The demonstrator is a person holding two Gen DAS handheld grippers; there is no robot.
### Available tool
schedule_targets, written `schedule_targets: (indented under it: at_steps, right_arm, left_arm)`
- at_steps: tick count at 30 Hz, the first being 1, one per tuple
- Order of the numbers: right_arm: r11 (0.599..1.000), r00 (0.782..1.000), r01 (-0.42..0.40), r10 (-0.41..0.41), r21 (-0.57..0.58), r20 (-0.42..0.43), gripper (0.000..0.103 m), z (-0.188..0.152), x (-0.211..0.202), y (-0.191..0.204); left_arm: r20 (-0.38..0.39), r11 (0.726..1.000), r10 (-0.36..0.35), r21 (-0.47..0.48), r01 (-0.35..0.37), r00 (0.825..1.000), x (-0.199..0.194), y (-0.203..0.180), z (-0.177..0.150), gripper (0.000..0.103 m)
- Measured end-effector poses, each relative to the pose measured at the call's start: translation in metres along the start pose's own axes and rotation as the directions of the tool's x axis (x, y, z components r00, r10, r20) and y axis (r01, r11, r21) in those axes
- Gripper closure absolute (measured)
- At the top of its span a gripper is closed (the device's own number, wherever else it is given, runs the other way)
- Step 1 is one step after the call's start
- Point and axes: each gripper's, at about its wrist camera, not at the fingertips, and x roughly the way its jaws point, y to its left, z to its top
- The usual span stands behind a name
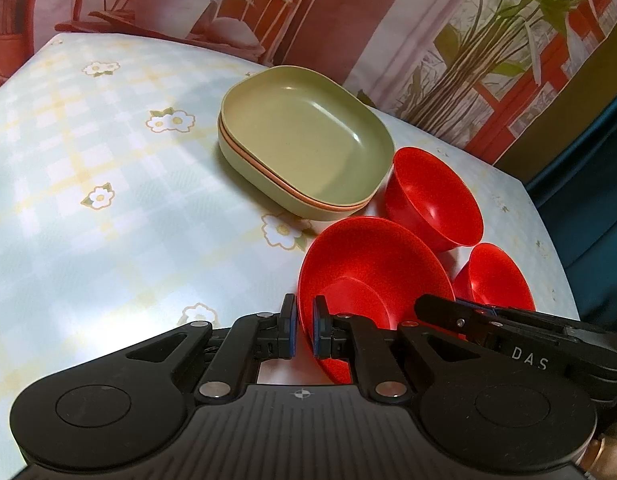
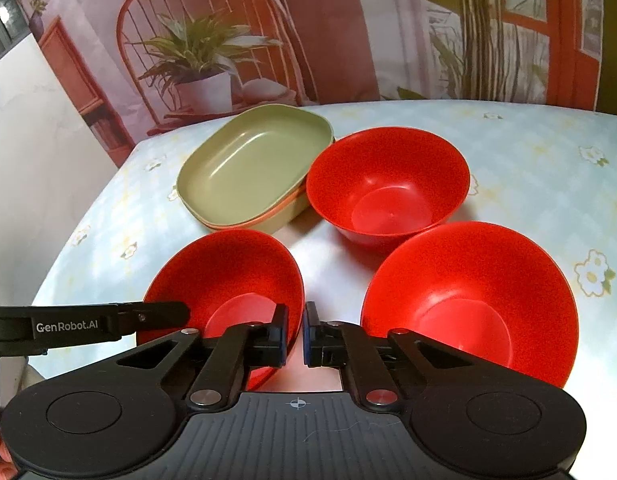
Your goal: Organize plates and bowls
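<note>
Left wrist view: left claw [image 1: 304, 330] clamped on near rim of a red bowl [image 1: 372, 276] | right claw [image 2: 295, 334] pinching that bowl's opposite rim | step: bowl gripped on worktop [image 1: 108, 160] | next: lift, nest into neighbouring red bowl [image 2: 388, 184] beside stacked green plates [image 2: 252, 168]

Floral tablecloth [image 2: 528, 152], printed plant backdrop [image 2: 348, 40]
</note>
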Motion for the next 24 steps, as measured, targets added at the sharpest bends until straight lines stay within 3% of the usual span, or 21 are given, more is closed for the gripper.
schedule_targets:
  at_steps: [12, 24]
  right_arm:
    - [0.999, 0.998, -0.028, 0.026, 0.02, 0.059, 0.097, 0.0, -0.02, -0.003]
    - [0.998, 0.989, -0.041, 0.034, 0.044, 0.146, 0.097, 0.014, -0.048, -0.023]
  left_arm:
    - [0.042, 0.999, -0.001, 0.033, 0.0, 0.999, -0.016, -0.011, 0.003, 0.094]
    - [0.068, 0.993, -0.03, 0.12, 0.022, 0.997, -0.024, -0.049, 0.019, 0.094]
